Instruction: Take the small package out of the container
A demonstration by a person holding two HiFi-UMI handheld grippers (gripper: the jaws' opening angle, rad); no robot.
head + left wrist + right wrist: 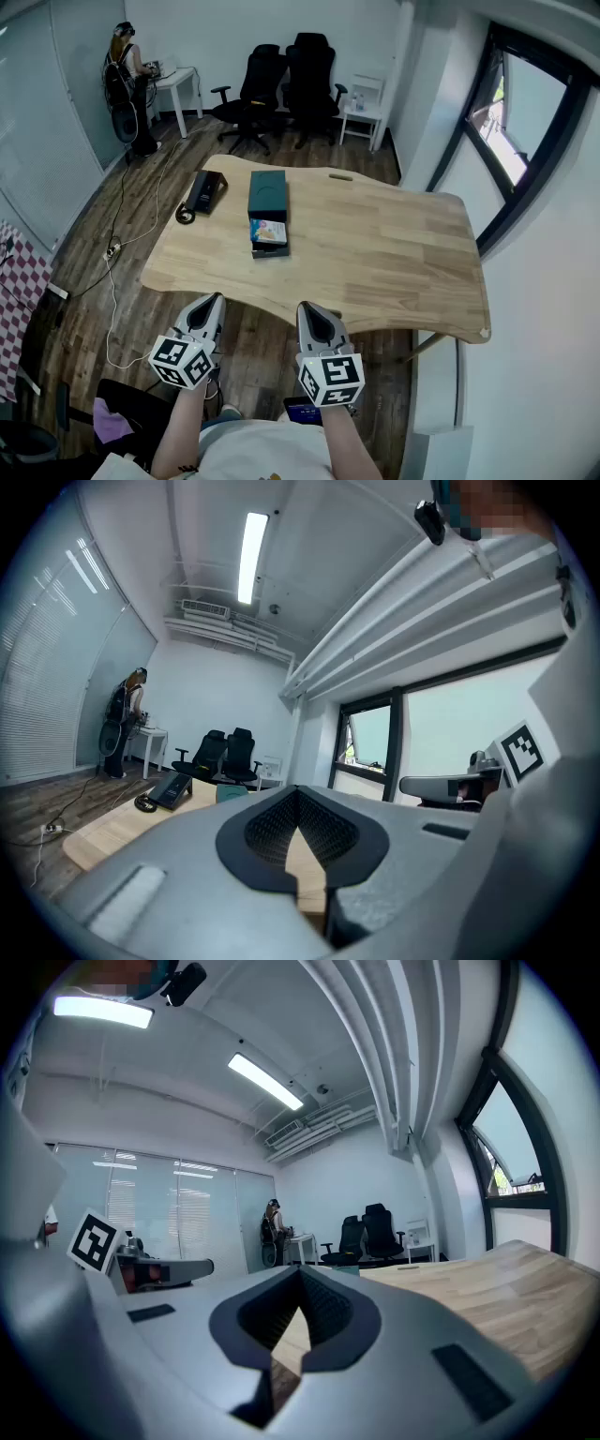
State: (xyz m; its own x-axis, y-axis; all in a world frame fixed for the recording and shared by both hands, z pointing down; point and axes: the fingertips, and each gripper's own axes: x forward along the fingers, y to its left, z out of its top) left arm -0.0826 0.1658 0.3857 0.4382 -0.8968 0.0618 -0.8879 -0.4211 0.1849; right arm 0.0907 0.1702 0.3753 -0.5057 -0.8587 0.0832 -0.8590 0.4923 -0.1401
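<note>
On the wooden table (394,253) lies a dark open container (270,247) with a small colourful package (268,232) in it. A dark teal box (267,192) sits right behind it, and shows as a teal shape (231,794) in the left gripper view. Both grippers hang in front of the table's near edge, well short of the container. My left gripper (214,302) is shut and holds nothing, its tips (298,794) meeting. My right gripper (309,311) is likewise shut and holds nothing, jaws touching (300,1275).
A black desk phone (202,192) with a coiled cord lies at the table's far left. Two black office chairs (281,80) and a white side table (364,111) stand behind. A person (127,84) stands at the back left. Cables (112,281) run over the floor at the left.
</note>
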